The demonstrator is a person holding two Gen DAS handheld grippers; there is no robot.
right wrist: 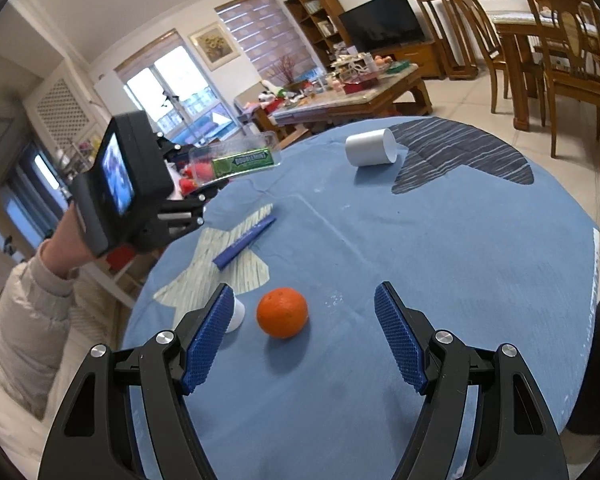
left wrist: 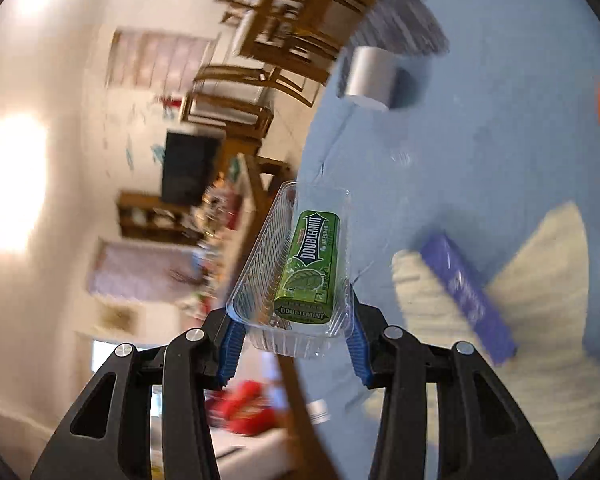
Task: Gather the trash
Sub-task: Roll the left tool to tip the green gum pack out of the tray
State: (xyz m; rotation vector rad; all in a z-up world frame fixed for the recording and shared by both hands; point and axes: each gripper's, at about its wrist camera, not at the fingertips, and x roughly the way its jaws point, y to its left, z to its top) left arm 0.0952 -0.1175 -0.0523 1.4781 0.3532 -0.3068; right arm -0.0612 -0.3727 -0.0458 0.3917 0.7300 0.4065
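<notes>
My left gripper (left wrist: 294, 330) is shut on a clear plastic tray (left wrist: 260, 280) that holds a green Doublemint gum pack (left wrist: 310, 266). It holds the tray tilted in the air past the table's left edge; the tray (right wrist: 236, 152) and gum pack (right wrist: 242, 161) also show in the right wrist view. My right gripper (right wrist: 304, 334) is open and empty above the blue tablecloth (right wrist: 420, 240). An orange (right wrist: 282, 312) lies between its fingers, a little ahead. A white paper cup (right wrist: 370, 147) lies on its side at the far end. A blue pen-like box (right wrist: 244, 240) lies left of centre.
A small white cup (right wrist: 236, 314) stands partly hidden behind my right gripper's left finger. The round table's edge curves close on the left and right. Wooden chairs (right wrist: 560, 52) and a cluttered coffee table (right wrist: 352, 92) stand beyond the table.
</notes>
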